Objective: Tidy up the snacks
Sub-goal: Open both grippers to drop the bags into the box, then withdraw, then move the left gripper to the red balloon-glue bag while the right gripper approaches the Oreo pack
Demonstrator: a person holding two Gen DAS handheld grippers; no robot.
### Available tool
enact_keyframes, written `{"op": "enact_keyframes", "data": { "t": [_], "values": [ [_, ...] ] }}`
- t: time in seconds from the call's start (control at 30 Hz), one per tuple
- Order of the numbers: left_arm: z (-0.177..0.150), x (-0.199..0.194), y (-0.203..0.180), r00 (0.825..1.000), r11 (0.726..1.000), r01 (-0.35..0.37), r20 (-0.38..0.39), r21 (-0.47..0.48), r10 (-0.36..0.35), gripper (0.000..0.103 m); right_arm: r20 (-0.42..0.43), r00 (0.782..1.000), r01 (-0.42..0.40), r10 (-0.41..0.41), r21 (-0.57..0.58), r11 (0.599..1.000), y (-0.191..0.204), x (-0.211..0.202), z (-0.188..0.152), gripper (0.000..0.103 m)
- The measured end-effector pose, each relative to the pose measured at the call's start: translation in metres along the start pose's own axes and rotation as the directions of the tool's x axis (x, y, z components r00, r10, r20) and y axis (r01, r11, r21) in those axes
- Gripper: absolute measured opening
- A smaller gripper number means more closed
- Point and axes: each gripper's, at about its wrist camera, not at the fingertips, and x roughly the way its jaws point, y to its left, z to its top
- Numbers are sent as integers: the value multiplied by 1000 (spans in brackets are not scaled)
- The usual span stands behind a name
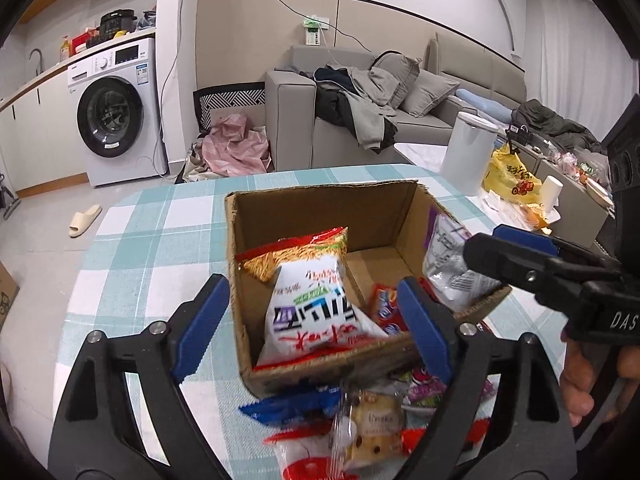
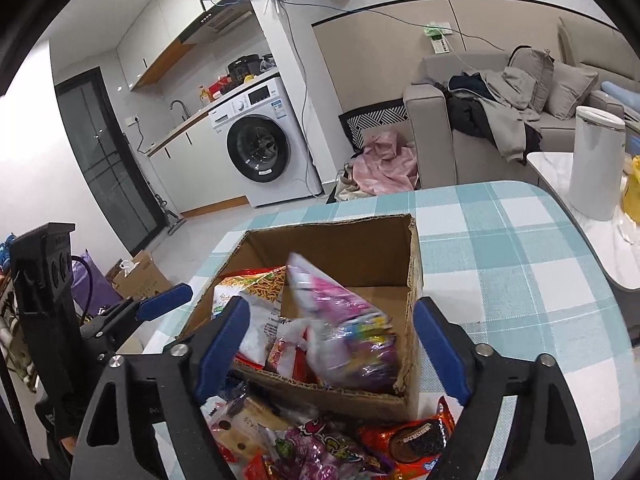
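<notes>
Open brown cardboard box point(image 1: 320, 216) is sitting on a table under a teal-and-white checked cloth point(image 1: 160, 240). Left gripper point(image 1: 316, 328) with blue pads is hovering at the box's near rim, jaws standing wide apart and gripping nothing; between them a white snack bag with red and blue print point(image 1: 316, 312) is lying inside the box, leaning on a red-and-orange noodle-snack bag point(image 1: 296, 252), pads clear of it. Right gripper point(image 2: 340, 350) is likewise spread wide and gripping nothing, over the box's near right corner; a clear bag of pink and purple candy point(image 2: 344, 328) is sitting blurred in the box between its jaws, not pinched. A grey-white pouch point(image 1: 448, 268) is leaning on the box's right wall. More snacks are piling on the cloth just before the box: a blue wrapper point(image 1: 296, 404), a biscuit pack point(image 1: 376, 428), an orange cookie pack point(image 2: 416, 436). A hand point(image 1: 580, 376) is gripping the right tool's handle.
</notes>
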Motion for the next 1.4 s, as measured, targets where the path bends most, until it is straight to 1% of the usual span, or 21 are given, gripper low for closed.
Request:
{"op": "enact_keyframes", "data": {
  "t": [0.03,0.07,0.1,0.17,0.23,0.3,0.5,0.6,0.67,0.73,0.87,0.97,1.07,1.2,1.3,1.4],
  "values": [
    [-1,-4,1,1000,1000,2,3,-5,-2,87,2,1000,12,-12,-7,1000,0,-3,-1,94],
    [-3,-9,2,1000,1000,4,6,-10,-3,91,6,1000,18,-18,-11,1000,0,-6,-1,97],
    [-5,-14,4,1000,1000,2,10,-15,-2,96,8,1000,19,-19,-10,1000,-1,-9,-3,98],
    [-10,-24,8,1000,1000,-7,26,-25,8,102,4,1000,13,-13,-6,1000,-3,-13,-5,100],
    [-14,-35,11,999,999,-9,41,-32,10,102,6,1000,21,-21,-5,1000,-5,-18,-9,102],
    [-19,-43,14,999,999,-14,43,-45,16,102,2,1000,19,-19,-7,1000,-6,-21,-12,102],
    [-30,-63,17,998,999,-23,49,-45,25,102,-44,999,9,-11,-33,999,-4,-29,-23,102],
    [-37,-69,18,999,999,-22,39,-49,24,102,-70,997,10,-14,-59,998,-3,-31,-31,102],
    [-42,-73,17,999,999,-16,29,-36,17,102,-79,997,15,-21,-81,997,-1,-34,-35,102],
    [-47,-75,13,999,999,-19,26,-27,20,102,-84,996,28,-36,-91,995,-1,-36,-40,102],
    [-58,-76,12,1000,1000,-23,5,-18,23,102,-106,992,54,-62,-72,996,-8,-34,-48,102],
    [-65,-76,13,999,999,-42,8,-22,42,102,-110,992,56,-63,-66,996,-12,-34,-52,102],
    [-72,-75,14,999,999,-41,0,-22,41,102,-116,990,73,-80,-62,995,-15,-33,-55,102],
    [-79,-72,16,997,998,-70,-16,-8,70,102,-123,987,95,-105,-79,992,-19,-34,-54,102],
    [-84,-67,22,996,997,-73,-46,-24,72,102,-146,985,89,-96,-56,994,-30,-34,-55,102],
    [-86,-60,28,994,996,-78,-77,-42,74,102,-155,982,107,-111,-32,994,-41,-34,-55,102]
  ]
}}
